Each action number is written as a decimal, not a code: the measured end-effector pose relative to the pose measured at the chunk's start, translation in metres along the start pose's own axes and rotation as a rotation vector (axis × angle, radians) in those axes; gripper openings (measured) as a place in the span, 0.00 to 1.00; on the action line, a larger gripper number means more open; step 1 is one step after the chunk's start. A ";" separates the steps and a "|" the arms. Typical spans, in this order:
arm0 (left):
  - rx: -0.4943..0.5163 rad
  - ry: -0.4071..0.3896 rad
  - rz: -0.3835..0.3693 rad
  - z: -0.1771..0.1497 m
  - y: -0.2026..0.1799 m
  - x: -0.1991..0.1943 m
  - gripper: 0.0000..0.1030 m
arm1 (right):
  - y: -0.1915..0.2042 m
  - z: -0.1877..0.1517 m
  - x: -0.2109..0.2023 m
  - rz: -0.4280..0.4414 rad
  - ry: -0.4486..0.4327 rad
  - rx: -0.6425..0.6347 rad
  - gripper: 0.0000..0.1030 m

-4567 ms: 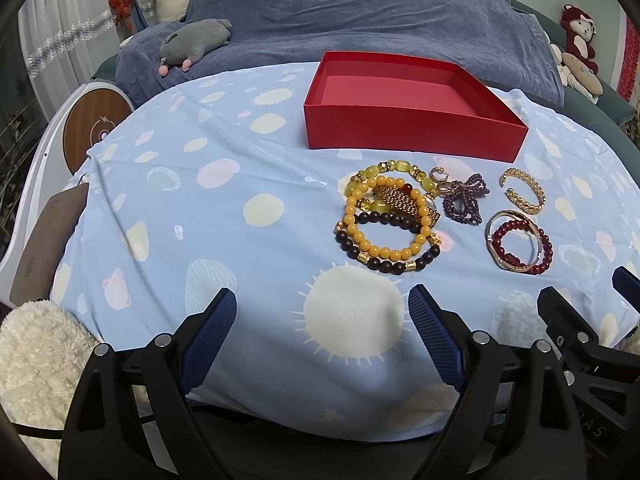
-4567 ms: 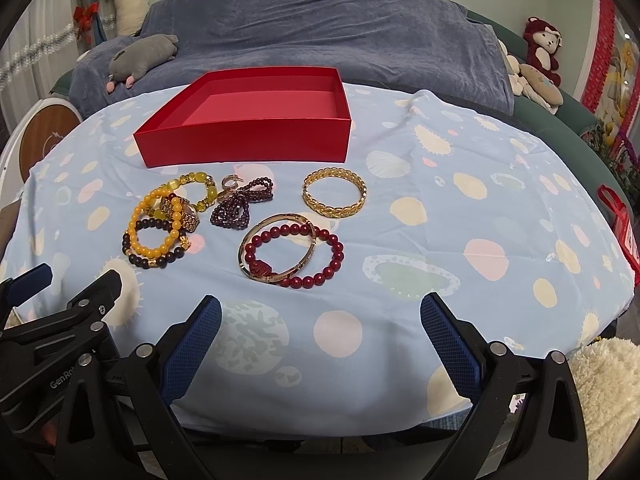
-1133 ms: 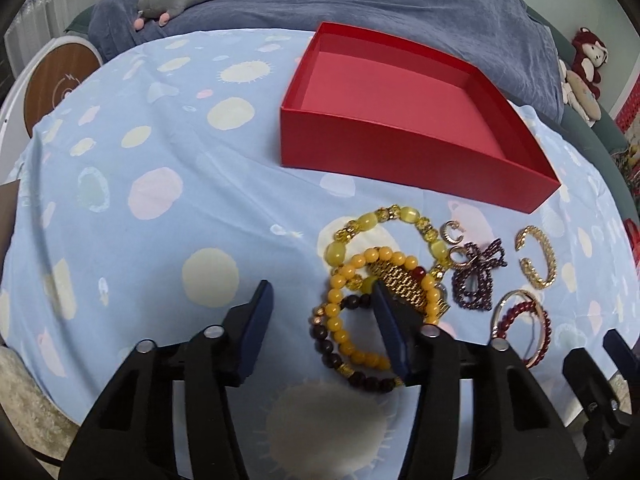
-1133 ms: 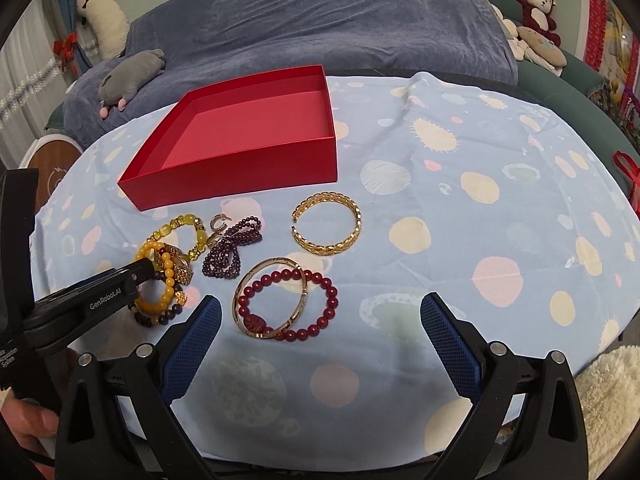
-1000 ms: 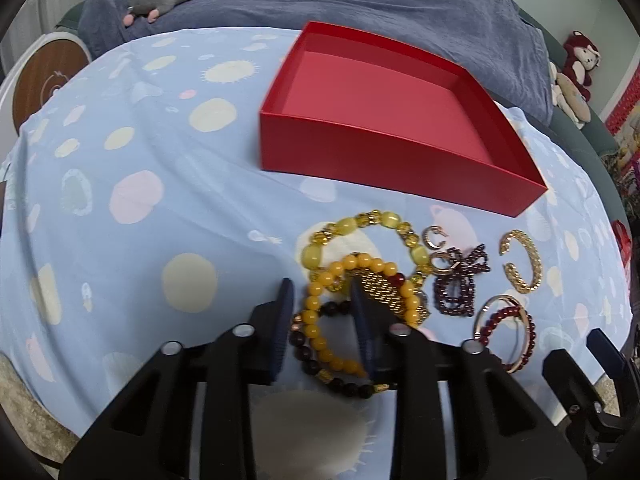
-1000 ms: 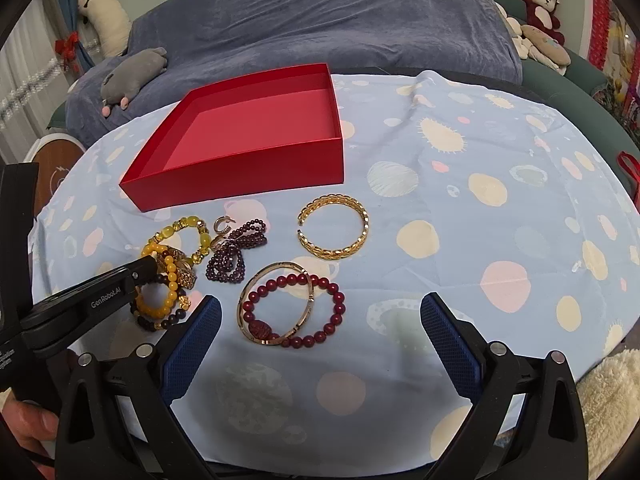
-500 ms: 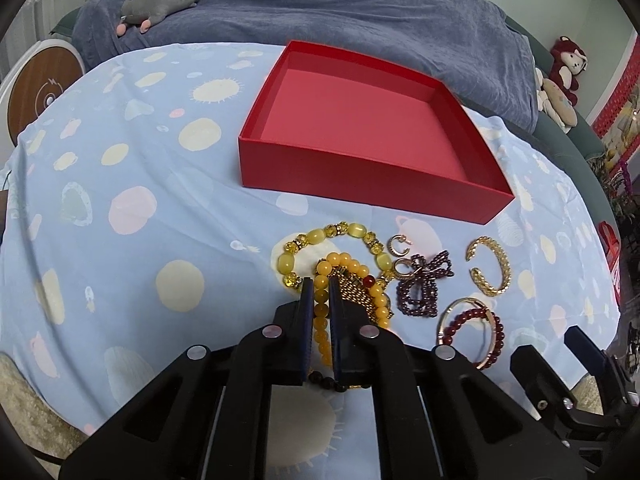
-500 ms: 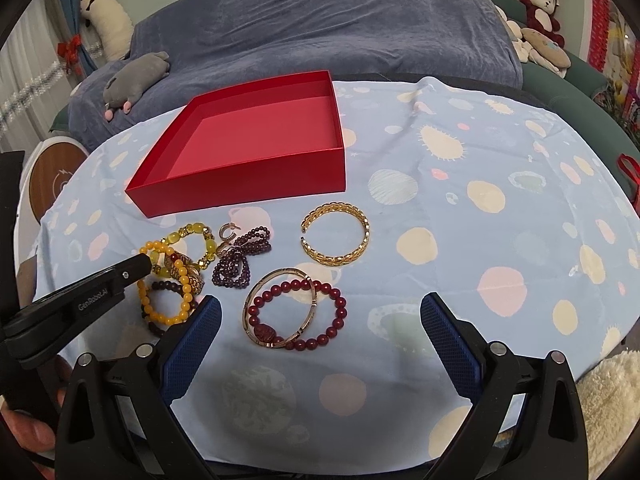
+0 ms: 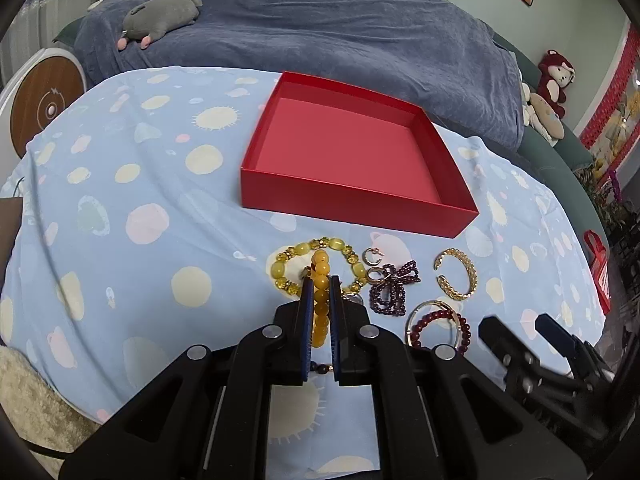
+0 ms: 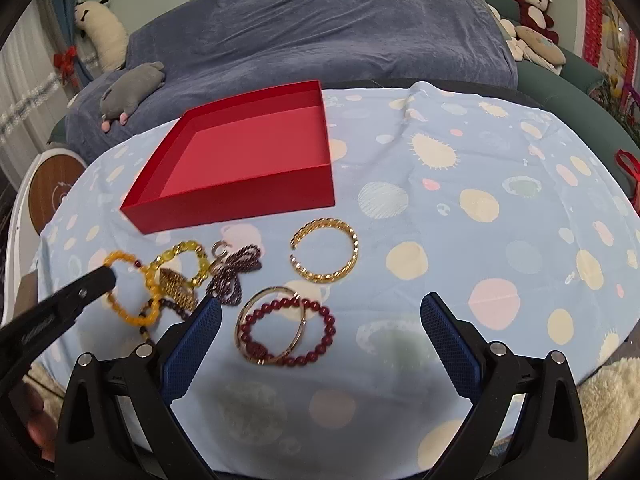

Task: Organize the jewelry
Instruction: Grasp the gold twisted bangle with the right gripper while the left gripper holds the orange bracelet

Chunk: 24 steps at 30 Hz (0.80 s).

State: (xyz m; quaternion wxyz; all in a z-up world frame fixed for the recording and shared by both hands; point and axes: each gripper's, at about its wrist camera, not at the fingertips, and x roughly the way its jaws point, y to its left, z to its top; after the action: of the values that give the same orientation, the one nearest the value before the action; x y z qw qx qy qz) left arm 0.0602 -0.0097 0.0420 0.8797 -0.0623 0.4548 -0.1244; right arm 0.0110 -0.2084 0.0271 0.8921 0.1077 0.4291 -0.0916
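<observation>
While my left tool (image 9: 320, 280) pinches the amber bead bracelet (image 9: 321, 296), my right tool (image 10: 320, 320) hangs wide apart.

I see the bracelet at centre frame in the left wrist view, below the red box (image 9: 352, 160); the gold cuff (image 10: 325, 250) and red bead bracelet (image 10: 288, 330) lie on the spotted cloth (image 10: 480, 200), mid-frame in the right wrist view.

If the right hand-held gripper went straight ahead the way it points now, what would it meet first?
Most likely the red bead bracelet with the thin gold bangle lying across it, just ahead between the open right hand-held gripper fingers. Beyond sits the gold chain cuff. Depth is uncertain.
</observation>
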 end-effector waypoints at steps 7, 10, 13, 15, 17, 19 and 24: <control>-0.051 0.022 0.022 -0.003 0.020 0.004 0.07 | -0.007 0.022 0.030 -0.008 0.036 0.023 0.84; -0.069 0.034 0.032 -0.004 0.027 0.009 0.07 | -0.005 0.026 0.045 -0.014 0.059 0.015 0.79; -0.079 0.044 0.040 -0.005 0.032 0.012 0.07 | -0.002 0.027 0.057 -0.017 0.077 0.005 0.79; -0.087 0.051 0.046 -0.005 0.036 0.015 0.07 | 0.002 0.027 0.064 -0.020 0.088 -0.014 0.75; -0.097 0.059 0.048 -0.006 0.039 0.017 0.07 | 0.005 0.027 0.071 -0.021 0.102 -0.032 0.70; -0.105 0.066 0.052 -0.007 0.042 0.019 0.07 | 0.007 0.025 0.076 -0.027 0.115 -0.044 0.67; -0.110 0.078 0.054 -0.010 0.046 0.021 0.07 | 0.008 0.022 0.079 -0.041 0.111 -0.067 0.54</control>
State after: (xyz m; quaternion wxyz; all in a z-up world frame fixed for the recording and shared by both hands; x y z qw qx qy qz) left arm 0.0716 0.0282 0.0095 0.8596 -0.0931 0.4964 -0.0777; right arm 0.0784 -0.2127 -0.0205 0.8681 0.0738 0.4827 -0.0891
